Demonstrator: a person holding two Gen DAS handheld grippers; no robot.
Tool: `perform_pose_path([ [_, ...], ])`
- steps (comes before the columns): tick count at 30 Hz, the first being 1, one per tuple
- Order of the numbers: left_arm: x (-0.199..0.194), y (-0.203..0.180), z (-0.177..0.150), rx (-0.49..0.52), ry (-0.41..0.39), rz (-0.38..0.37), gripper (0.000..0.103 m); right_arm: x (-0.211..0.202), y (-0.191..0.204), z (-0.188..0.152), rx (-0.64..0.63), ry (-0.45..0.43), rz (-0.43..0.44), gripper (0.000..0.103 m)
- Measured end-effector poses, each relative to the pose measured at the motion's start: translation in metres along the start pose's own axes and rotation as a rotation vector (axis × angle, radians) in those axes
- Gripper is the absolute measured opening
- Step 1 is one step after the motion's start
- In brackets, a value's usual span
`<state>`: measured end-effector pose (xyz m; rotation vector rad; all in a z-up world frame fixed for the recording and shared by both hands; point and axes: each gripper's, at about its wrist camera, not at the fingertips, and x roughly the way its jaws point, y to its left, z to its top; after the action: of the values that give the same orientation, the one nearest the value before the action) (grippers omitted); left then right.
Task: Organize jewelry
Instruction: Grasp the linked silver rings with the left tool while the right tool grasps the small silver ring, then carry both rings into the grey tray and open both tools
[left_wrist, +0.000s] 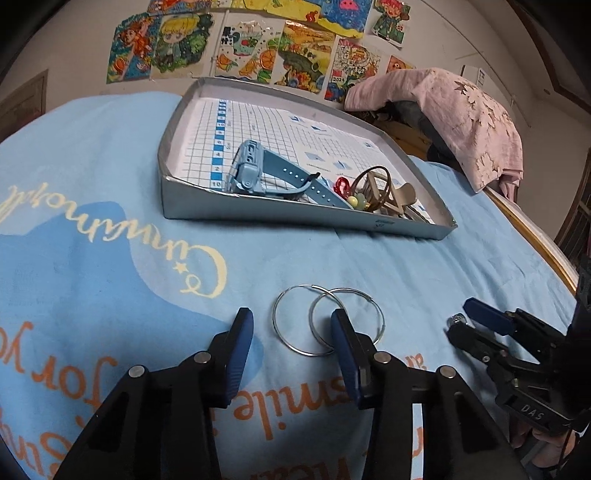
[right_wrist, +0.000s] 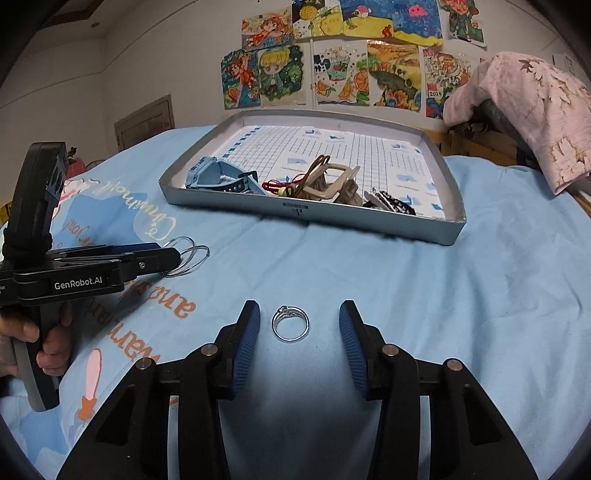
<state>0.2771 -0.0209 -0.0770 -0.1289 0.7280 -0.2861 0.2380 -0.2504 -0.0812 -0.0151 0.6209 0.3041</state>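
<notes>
On the bed's blue blanket (right_wrist: 369, 266), the grey tray (right_wrist: 258, 208) already gathers a watch (left_wrist: 255, 171) and hair pieces, seemingly the sorting destination. Nearer, the left gripper (left_wrist: 291, 326) straddles two overlapping hoop earrings (left_wrist: 327, 319), fingers apart, one resting on a hoop. The right gripper (right_wrist: 300, 320) brackets the small ring (right_wrist: 290, 325), fingers apart, untouched, ready to pinch.
</notes>
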Motion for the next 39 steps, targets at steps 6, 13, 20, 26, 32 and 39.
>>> perform_pose_path([
  [6,0.004,0.000,0.001,-0.011,0.022,-0.007,0.026,0.004,-0.001,0.000,0.016,0.025,0.026,0.036],
  [13,0.008,-0.002,0.001,-0.010,0.047,0.012,0.006,0.006,-0.001,0.000,0.022,0.034,0.026,0.022],
  [20,0.004,-0.006,0.000,0.012,0.031,0.018,0.004,0.006,-0.003,0.000,0.026,0.037,0.033,0.019],
  [26,-0.008,-0.012,0.002,0.036,-0.011,0.007,0.004,-0.001,-0.001,0.002,0.022,0.005,0.038,0.018],
  [32,-0.022,-0.014,0.010,0.020,-0.061,-0.011,0.004,-0.013,-0.006,0.008,0.041,-0.046,0.045,0.018],
  [39,-0.026,-0.015,0.029,-0.015,-0.093,-0.038,0.003,-0.023,-0.014,0.023,0.071,-0.116,0.053,0.018],
])
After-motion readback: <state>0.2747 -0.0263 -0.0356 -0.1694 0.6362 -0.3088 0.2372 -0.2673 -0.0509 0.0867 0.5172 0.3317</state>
